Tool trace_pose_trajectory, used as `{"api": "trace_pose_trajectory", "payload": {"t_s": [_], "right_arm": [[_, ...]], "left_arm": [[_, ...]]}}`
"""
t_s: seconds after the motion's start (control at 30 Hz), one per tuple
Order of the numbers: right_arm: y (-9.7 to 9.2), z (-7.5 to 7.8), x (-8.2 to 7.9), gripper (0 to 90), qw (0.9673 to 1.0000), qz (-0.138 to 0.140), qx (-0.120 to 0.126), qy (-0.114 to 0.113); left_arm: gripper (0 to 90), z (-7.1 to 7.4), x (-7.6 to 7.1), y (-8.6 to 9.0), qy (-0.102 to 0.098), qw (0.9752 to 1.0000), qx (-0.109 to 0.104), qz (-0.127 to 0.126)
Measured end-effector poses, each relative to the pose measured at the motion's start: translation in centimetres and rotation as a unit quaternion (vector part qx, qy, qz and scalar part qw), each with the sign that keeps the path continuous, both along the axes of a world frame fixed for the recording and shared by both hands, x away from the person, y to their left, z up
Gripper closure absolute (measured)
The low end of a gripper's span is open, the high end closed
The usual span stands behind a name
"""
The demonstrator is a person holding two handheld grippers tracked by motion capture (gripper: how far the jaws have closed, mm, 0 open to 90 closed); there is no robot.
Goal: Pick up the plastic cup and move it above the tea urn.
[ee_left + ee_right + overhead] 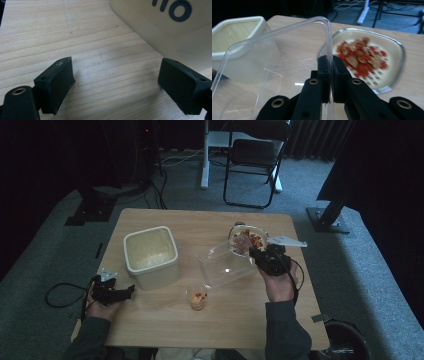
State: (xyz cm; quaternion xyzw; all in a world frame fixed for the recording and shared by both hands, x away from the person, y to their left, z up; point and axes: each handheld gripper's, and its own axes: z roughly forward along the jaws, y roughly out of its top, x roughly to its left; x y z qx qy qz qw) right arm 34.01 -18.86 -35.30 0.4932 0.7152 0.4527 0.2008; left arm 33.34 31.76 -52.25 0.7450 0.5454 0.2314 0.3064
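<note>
Two hand-held grippers work a wooden table (165,330) in the high view: at right of centre, the right gripper (257,255) pinches the rim of a clear plastic container (225,266), which lies tipped with its long axis running from lower left up to upper right. A bowl of red and tan pieces (247,240) sits just beyond the gripped edge, above and right of the container, so that hand is by far the nearer one. At lower left, the left gripper (125,291) rests beside a cream tub (150,254); a small cup with orange contents (197,298) stands below centre, well apart from both.

In the left gripper view, the left gripper (113,82) stands with jaws spread wide and nothing between them, bare table (50,30) ahead and the cream tub (175,32) at upper right.

In the right gripper view, the right gripper (331,72) has its jaws clamped on the container's thin wall, the clear plastic container (274,67) opening toward the left of the frame. The bowl (395,53) lies directly behind the wall, at right; the cream tub (237,37) is at upper left. Any pour, by this reading, hinges on the bowl lying past the gripped rim.
</note>
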Motion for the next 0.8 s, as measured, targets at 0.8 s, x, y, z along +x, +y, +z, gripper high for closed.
{"api": "trace_pose_trajectory", "payload": {"t_s": [0.8], "right_arm": [[12.8, 4.1, 8.5, 87.1, 0.9978, 0.065, -0.011, -0.010]], "left_arm": [[13.5, 0.0, 0.0, 0.0, 0.000, 1.0000, 0.000, 0.000]]}}
